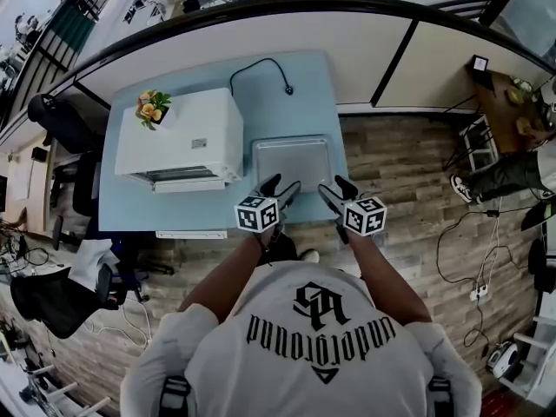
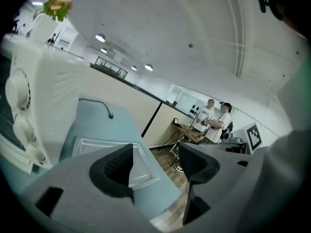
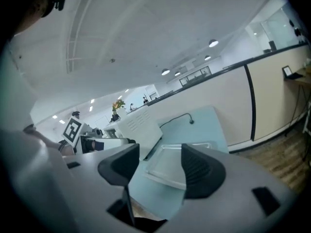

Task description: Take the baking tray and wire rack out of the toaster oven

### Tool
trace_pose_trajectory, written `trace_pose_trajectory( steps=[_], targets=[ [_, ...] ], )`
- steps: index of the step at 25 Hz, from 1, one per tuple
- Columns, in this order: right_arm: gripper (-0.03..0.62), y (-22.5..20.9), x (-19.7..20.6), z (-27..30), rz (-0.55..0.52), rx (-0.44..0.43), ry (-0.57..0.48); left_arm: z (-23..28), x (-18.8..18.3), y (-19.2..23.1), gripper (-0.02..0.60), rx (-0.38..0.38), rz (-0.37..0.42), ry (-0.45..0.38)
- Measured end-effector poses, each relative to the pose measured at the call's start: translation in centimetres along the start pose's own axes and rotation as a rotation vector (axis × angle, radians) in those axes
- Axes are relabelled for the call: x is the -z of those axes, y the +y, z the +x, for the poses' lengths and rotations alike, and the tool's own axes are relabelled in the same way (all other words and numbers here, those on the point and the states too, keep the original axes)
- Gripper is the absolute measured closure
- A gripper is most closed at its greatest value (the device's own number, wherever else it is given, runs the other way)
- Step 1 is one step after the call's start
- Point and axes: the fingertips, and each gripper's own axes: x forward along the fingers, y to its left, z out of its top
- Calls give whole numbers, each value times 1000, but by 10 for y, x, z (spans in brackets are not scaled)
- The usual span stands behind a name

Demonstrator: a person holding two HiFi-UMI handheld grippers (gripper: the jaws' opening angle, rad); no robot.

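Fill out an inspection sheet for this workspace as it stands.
Surface: light-blue table.
Job's things: baking tray lies flat on the table, right of the white toaster oven; wire rack not seen on the table.
Clutter: flowers on top of the oven.
Grippers: left gripper and right gripper both open, nothing between the fingers, held above the table's near edge.
Cables: power cord lies loose behind the tray; more cables on the floor at right.
Surroundings: wood floor, partition wall, office chairs, bystanders.
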Motion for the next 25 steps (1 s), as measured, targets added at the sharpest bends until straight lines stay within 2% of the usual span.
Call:
trace_pose_trajectory(
  steps=[5, 13, 20, 25],
  targets=[
    [344, 28, -39, -26, -138, -11, -90, -24, -50, -32, 282, 14, 169, -120],
    [347, 71, -89, -56, -248, -50, -209, -56, -95, -84, 288, 40, 336, -244],
    [352, 84, -108, -71, -283, -55, -265, -69, -113, -97, 295, 33, 342, -306],
    [352, 83, -111, -73, -274, -57, -277, -76, -122, -103, 298, 23, 374, -330]
  ],
)
